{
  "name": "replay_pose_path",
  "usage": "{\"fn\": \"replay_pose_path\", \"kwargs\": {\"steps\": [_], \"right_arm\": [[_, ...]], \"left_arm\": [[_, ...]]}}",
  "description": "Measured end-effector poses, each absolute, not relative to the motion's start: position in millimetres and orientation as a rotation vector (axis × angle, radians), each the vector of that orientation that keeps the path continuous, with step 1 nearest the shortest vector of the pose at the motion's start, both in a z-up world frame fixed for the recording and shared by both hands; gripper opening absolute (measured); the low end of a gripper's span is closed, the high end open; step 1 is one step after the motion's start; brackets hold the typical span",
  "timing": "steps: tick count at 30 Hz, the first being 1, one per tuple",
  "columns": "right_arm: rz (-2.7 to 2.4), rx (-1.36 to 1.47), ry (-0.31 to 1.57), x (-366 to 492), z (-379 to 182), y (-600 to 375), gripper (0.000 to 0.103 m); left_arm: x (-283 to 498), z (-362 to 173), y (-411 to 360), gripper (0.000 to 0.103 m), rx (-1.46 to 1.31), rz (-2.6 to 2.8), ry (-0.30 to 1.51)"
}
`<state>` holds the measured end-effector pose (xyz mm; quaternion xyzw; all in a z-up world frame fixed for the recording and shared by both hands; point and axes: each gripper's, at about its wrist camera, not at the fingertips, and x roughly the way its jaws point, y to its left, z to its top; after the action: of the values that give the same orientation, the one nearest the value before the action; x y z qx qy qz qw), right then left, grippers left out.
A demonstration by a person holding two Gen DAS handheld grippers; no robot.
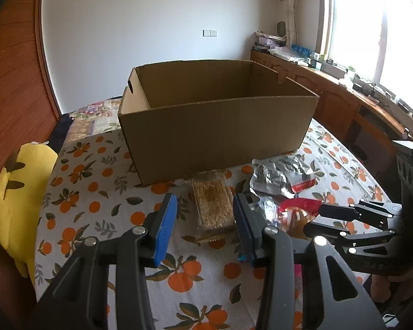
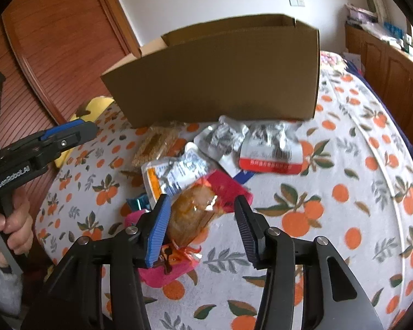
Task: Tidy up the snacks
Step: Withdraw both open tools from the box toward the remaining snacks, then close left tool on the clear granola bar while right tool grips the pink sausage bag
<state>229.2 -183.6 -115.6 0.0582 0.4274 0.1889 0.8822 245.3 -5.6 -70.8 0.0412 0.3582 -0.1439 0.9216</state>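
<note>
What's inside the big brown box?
The cardboard box shows only bare inner walls from the left wrist view. Its floor is hidden behind the front wall, so snacks inside cannot be ruled out.

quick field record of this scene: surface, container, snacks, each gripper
surface: tablecloth printed with oranges
container: open cardboard box, upright, nothing visible inside
snacks: clear-wrapped grain bar, silver packets, red-and-clear packet, all outside the box
left gripper: open, astride the grain bar, not gripping
right gripper: open over the red-and-clear packet
</note>
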Motion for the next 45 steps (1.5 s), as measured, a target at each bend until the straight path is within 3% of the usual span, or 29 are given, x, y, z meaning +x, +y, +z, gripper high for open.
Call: {"fn": "replay_pose_path", "kwargs": {"steps": [22,27,28,30,45], "right_arm": [[0.349,0.144,0.938,244.0,-136.7,-174.2,0.057],[0.345,0.120,0.936,245.0,-137.9,-173.0,0.052],[0.348,0.111,0.934,243.9,-137.6,-173.4,0.044],[0.367,0.090,0.938,242.1,-136.7,-171.6,0.040],[0.425,0.038,0.884,230.2,-142.5,-193.0,0.042]], "left_arm": [[247.4,-92.9,-7.5,0.043,0.057,-0.297,0.763],[249.7,-94.3,-9.1,0.044,0.053,-0.299,0.763],[251.0,-94.9,-9.8,0.044,0.052,-0.298,0.765],[253.8,-96.5,-11.3,0.044,0.050,-0.302,0.772],[293.9,-122.8,-26.0,0.045,0.036,-0.299,0.854]]}}
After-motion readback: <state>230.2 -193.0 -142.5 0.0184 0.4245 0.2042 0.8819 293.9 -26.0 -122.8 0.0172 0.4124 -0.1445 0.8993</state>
